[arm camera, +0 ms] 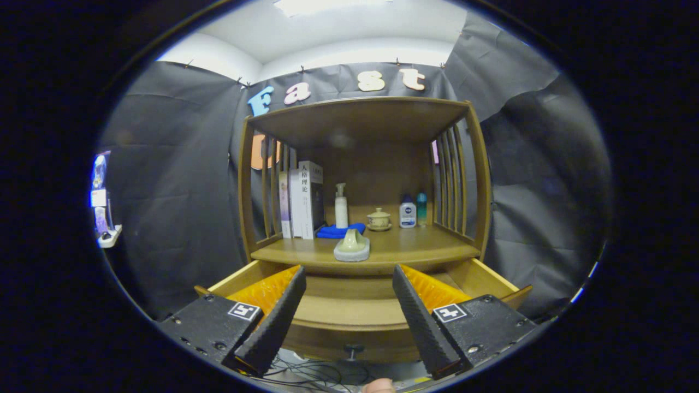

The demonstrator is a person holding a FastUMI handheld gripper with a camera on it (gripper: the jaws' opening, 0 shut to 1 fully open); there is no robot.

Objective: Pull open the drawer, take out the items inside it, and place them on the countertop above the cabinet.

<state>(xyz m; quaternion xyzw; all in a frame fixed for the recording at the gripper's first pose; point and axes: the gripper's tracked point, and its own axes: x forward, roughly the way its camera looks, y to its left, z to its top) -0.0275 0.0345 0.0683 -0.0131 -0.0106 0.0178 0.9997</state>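
hand-held gripper (pixel 349 273) spread, holding nothing | drawer (pixel 349 314) open | ceramic piece (pixel 352 246) on countertop (pixel 415 248)

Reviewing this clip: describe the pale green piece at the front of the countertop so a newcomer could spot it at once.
On the wooden cabinet, look at the countertop above the pulled-out drawer. Near its front edge, beyond the open gripper, sits the green ceramic piece, alone, nearer than the bottles.

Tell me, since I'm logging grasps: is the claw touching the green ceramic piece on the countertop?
Apart. The gripper view shows the claw open above the pulled-out drawer, with the green ceramic piece beyond its fingers on the countertop.
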